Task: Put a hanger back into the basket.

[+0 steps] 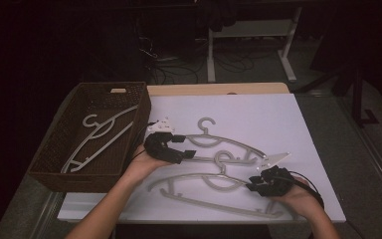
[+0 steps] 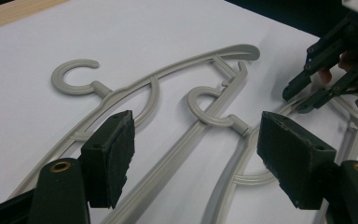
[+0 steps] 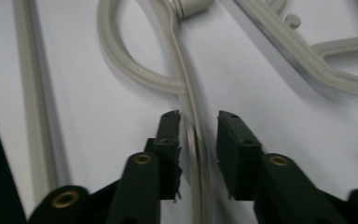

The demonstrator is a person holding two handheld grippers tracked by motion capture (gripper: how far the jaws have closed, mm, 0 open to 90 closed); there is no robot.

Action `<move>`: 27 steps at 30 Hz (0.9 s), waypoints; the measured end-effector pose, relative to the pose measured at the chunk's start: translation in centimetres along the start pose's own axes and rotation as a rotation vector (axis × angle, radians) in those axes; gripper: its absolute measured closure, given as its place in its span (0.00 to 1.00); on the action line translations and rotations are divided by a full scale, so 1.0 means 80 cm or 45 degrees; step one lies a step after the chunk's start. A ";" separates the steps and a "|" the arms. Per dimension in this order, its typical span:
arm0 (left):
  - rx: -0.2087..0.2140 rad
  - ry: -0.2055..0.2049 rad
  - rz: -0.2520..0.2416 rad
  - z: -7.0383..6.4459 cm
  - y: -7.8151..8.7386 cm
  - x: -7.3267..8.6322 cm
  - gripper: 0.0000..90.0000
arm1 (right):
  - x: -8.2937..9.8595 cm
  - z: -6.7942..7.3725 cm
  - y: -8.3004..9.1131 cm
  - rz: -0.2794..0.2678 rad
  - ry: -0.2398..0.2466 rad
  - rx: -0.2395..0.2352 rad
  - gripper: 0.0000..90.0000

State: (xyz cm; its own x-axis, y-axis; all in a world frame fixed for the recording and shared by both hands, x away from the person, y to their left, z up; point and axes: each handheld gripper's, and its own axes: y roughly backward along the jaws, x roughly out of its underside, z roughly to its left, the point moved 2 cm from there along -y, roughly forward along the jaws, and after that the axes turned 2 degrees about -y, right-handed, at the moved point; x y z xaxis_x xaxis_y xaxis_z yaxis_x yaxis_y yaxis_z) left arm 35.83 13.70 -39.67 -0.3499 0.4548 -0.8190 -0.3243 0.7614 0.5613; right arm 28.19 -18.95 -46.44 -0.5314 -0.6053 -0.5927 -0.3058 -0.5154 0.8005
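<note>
- Right gripper (image 1: 256, 184): jaws parted, straddling the upper arm of the near hanger (image 1: 214, 186). In the right gripper view that grey bar (image 3: 195, 140) runs straight up between the two pads (image 3: 170, 140), one on each side; not closed on it yet, and contact with the left pad can't be judged.
- Bar's long axis lies along the gripper's own line of sight, so the jaws are set across it. A plain squeeze looks like all that's needed.
- Left gripper (image 1: 189, 149): open, holding nothing, hovering over the left end of the far hanger (image 1: 229, 144). In the left gripper view the pads (image 2: 114, 154) sit above the hangers with wide air between them.
- Near hanger lies flat on the white tabletop (image 1: 288, 114), long axis roughly left to right, hook (image 1: 222, 158) pointing away from the person and overlapping the far hanger's lower bar.
- Right hand is the nearer one to the near hanger's bar.
- Wicker basket (image 1: 59, 174) stands at the table's left edge, one hanger (image 1: 99, 139) already inside; likely destination, well to the left of the right gripper.
</note>
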 end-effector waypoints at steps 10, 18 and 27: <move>-0.014 0.007 -0.010 0.003 0.003 0.001 0.31 | -0.006 0.000 0.000 0.010 0.096 0.009 0.89; -0.017 0.015 -0.016 0.004 0.004 0.001 0.31 | -0.026 -0.004 0.007 -0.027 0.183 0.038 0.89; -0.027 0.007 0.002 0.005 0.001 0.003 0.31 | -0.065 -0.033 -0.007 -0.032 0.316 0.072 0.89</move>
State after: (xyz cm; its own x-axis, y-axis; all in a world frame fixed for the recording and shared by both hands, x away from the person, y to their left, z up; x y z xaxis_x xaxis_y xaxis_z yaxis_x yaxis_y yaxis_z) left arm 36.07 14.09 -39.87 -0.3556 0.4535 -0.8173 -0.3422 0.7505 0.5653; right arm 33.19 -17.13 -44.02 -0.3155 -0.7267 -0.6103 -0.3635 -0.5015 0.7851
